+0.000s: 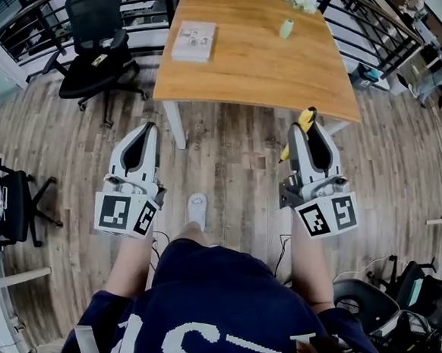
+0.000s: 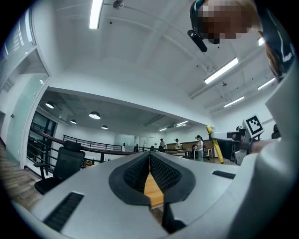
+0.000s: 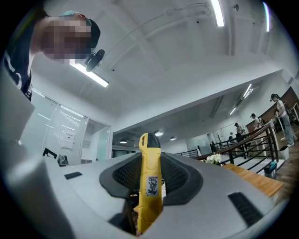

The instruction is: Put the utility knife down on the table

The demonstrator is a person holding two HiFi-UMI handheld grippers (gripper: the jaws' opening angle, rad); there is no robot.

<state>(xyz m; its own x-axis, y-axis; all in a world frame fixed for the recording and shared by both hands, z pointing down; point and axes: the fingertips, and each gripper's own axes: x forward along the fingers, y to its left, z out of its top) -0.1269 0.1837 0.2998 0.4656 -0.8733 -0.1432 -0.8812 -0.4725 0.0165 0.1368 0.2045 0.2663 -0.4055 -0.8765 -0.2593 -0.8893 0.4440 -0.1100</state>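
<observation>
A yellow utility knife (image 1: 305, 117) with a black tip stands between the jaws of my right gripper (image 1: 308, 127), which is shut on it. In the right gripper view the utility knife (image 3: 149, 182) runs up the middle between the black pads (image 3: 176, 176), its tip above them. My left gripper (image 1: 149, 130) is shut with nothing in it; in the left gripper view its tips (image 2: 149, 156) meet. Both grippers hang over the wooden floor, just short of the near edge of the wooden table (image 1: 258, 70).
On the table lie a white booklet (image 1: 193, 41), a small green object (image 1: 286, 28) and white flowers (image 1: 299, 2). A black office chair (image 1: 97, 56) stands left of the table, another (image 1: 2, 204) at the far left. Railings run behind the table.
</observation>
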